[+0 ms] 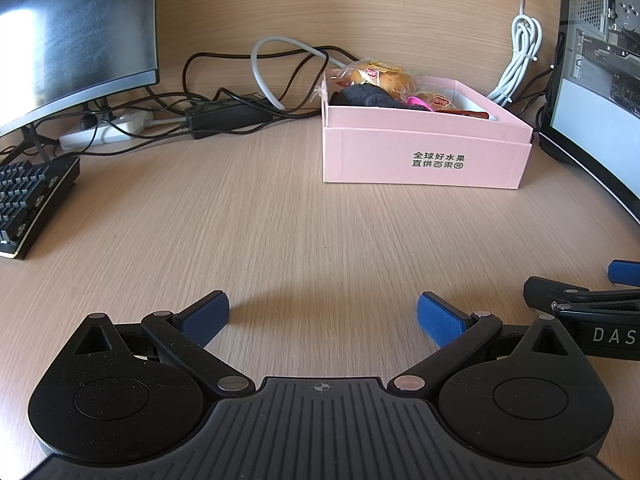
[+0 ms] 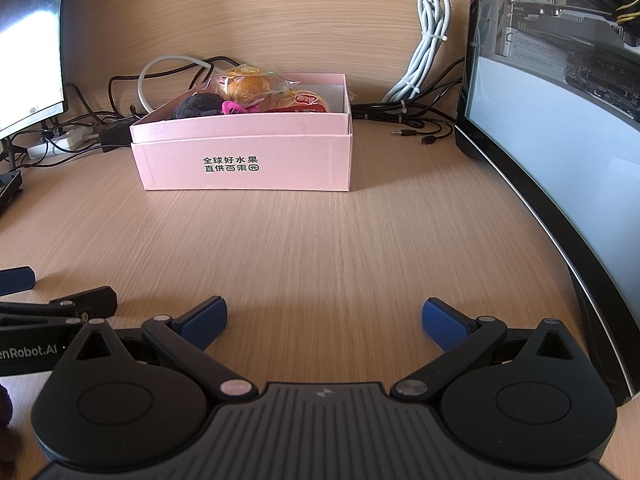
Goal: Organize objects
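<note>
The left gripper (image 1: 323, 320) hovers low over the wooden desk (image 1: 280, 240) with its blue-padded fingers (image 1: 206, 317) spread wide and nothing between them. The right gripper (image 2: 324, 322) sits just beside it, likewise wide apart and empty; each one's fingertip shows at the edge of the other's view (the right one enters the left wrist view at the far right, the left one enters the right wrist view at the far left).

Ahead of both grippers, well apart from their fingers, stands the pink box (image 1: 424, 160), open at the top, with black printed characters on its front wall. From the left gripper it lies ahead and to the right; from the right gripper it lies ahead and slightly to the left. Inside it lie wrapped buns (image 2: 248, 82) in clear packets toward the back, a dark fabric item (image 2: 198, 106) at the left end, a bright pink clip-like piece (image 2: 234, 107) next to it, and a red packet (image 2: 298, 110) toward the right.

Beyond the box, loose black cables (image 1: 240, 64) and a grey cable (image 1: 272, 60) trail along the back of the desk, with a black power adapter (image 1: 228, 116) and a white power strip (image 1: 104, 130) ahead-left of the left gripper. A bundled white cable (image 2: 428, 52) hangs down ahead-right of the right gripper. A keyboard (image 1: 32, 200) and a monitor (image 1: 76, 36) lie to the left gripper's left; a glass-sided computer case (image 2: 560, 120) stands close on the right gripper's right.
</note>
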`<control>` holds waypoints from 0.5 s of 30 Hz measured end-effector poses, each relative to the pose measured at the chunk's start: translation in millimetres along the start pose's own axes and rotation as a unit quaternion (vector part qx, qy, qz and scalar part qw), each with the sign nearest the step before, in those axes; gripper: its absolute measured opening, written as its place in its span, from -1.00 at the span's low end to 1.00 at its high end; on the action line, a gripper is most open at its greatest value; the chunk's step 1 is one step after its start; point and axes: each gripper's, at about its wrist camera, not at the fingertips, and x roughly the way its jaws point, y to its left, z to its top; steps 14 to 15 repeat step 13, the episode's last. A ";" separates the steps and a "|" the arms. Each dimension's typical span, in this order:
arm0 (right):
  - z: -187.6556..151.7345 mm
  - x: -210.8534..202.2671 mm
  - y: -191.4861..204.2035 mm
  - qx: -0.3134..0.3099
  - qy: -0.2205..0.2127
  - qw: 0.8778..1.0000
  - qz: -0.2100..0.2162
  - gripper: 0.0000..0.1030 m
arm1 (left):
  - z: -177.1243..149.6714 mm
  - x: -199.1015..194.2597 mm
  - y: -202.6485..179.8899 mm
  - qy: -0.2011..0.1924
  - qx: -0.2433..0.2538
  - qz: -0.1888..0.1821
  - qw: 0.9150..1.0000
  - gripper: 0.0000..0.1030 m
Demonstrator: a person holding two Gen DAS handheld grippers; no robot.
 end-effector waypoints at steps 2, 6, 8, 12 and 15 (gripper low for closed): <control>-0.1 0.0 -0.1 0.000 0.000 1.000 0.000 1.00 | 0.0 0.2 0.0 0.000 0.000 0.000 1.000 1.00; -0.1 0.1 -0.2 0.000 0.000 1.000 0.000 1.00 | -0.1 0.3 0.0 0.000 0.000 -0.001 1.000 1.00; -0.2 0.0 -0.2 0.000 0.000 1.000 0.000 1.00 | 0.2 0.5 -0.4 0.000 0.001 -0.002 1.000 1.00; -0.4 -0.3 -0.2 0.000 0.000 1.000 0.000 1.00 | 1.4 1.7 -0.3 0.000 0.003 -0.005 1.000 1.00; -0.2 -0.2 -0.2 0.000 0.000 1.000 0.000 1.00 | 1.6 1.8 -0.2 0.000 0.004 -0.006 1.000 1.00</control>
